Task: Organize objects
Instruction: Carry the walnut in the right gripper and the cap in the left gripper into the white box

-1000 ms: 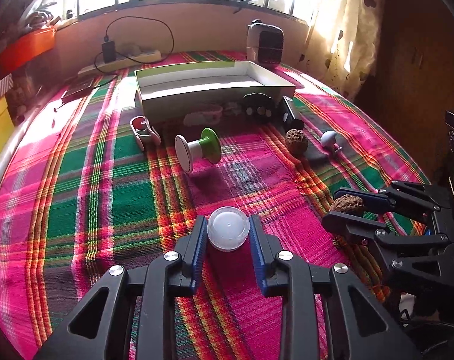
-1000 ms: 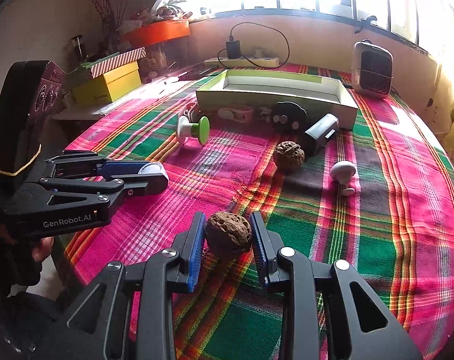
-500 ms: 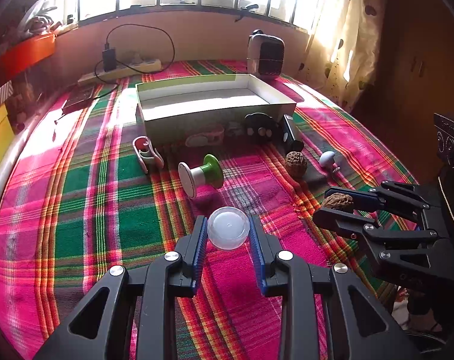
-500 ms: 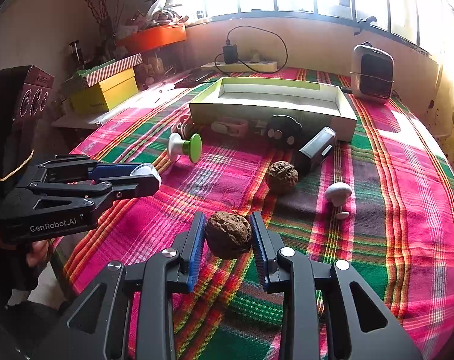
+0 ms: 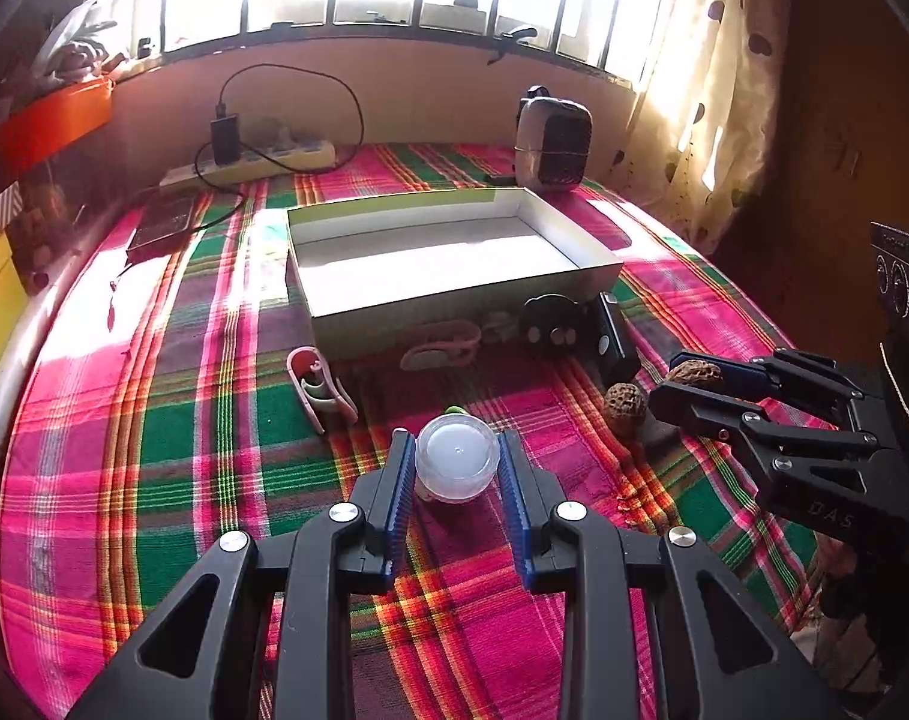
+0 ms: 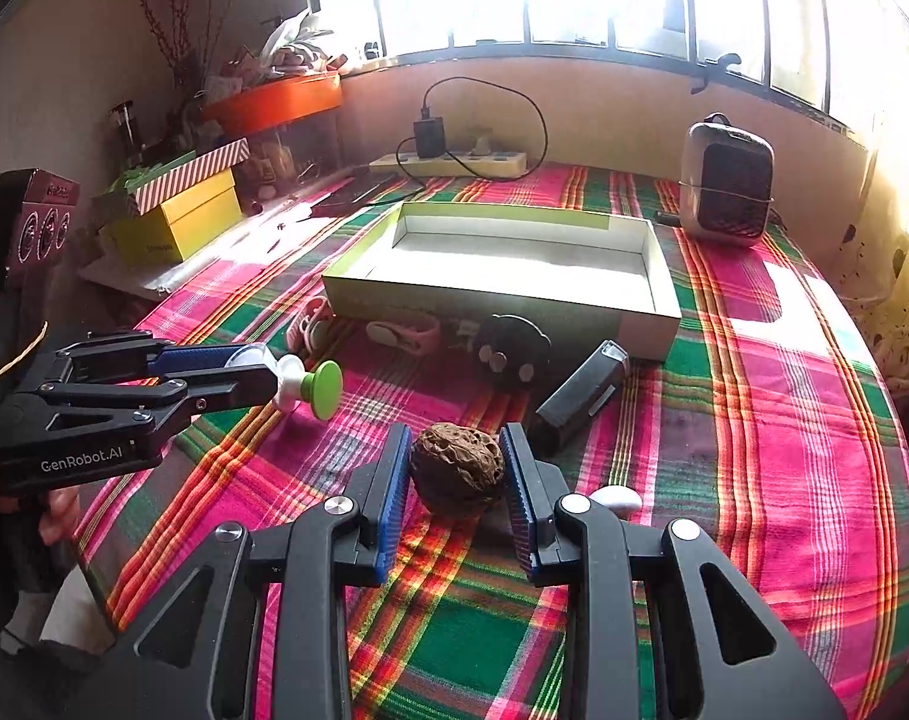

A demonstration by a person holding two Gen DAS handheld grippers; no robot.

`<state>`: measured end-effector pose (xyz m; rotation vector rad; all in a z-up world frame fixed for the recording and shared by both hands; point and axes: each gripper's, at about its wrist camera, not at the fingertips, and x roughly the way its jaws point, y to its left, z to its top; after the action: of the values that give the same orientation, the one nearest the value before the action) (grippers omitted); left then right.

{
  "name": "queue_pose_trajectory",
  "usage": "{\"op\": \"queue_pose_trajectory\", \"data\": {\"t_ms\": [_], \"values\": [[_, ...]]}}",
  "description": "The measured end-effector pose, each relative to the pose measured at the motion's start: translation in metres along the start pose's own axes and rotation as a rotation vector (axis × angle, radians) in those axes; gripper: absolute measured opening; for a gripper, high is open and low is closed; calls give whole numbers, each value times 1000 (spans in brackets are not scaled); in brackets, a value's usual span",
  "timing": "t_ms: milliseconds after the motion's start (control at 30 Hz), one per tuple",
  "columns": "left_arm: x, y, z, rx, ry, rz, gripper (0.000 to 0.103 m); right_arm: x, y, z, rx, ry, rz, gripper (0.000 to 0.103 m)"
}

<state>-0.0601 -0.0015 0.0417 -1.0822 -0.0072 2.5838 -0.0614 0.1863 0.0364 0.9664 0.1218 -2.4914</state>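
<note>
My left gripper is shut on a clear round plastic jar and holds it above the plaid cloth. My right gripper is shut on a brown walnut, also held off the table; it shows at the right of the left wrist view. The open white box with green sides lies ahead of both grippers, empty inside. A second walnut lies on the cloth in front of the box. A green and white spool lies just beyond the left gripper.
In front of the box lie a pink clip, a pink strap, a black round piece and a black rectangular device. A small heater, a power strip and a phone sit behind. A white knob lies by the right gripper.
Both grippers have risen and moved forward towards the box, each still holding its object. The spool is now mostly hidden behind the jar in the left wrist view.
</note>
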Motion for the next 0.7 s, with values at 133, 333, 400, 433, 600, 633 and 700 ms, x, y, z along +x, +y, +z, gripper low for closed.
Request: {"op": "queue_pose_trajectory", "data": {"t_ms": [133,333,400,433,600,633,700], "values": [[6,6,9,-12,4,-3,26,5,-9,10,7,-3,-7,31],[13,13,24,-24,2,-5,26,13,-23,24,11,-4,-14,31],[16,15,30,-28,2,0,26,16,-28,31,18,-8,-14,31],[18,17,33,-32,1,0,26,17,-31,34,22,-10,-15,31],[29,25,48,-40,0,8,26,28,-48,52,39,-18,-27,31],[31,26,51,-41,2,12,26,30,-52,55,45,-17,-27,31],[37,29,57,-45,6,11,26,36,-58,61,59,-14,-33,31]]}}
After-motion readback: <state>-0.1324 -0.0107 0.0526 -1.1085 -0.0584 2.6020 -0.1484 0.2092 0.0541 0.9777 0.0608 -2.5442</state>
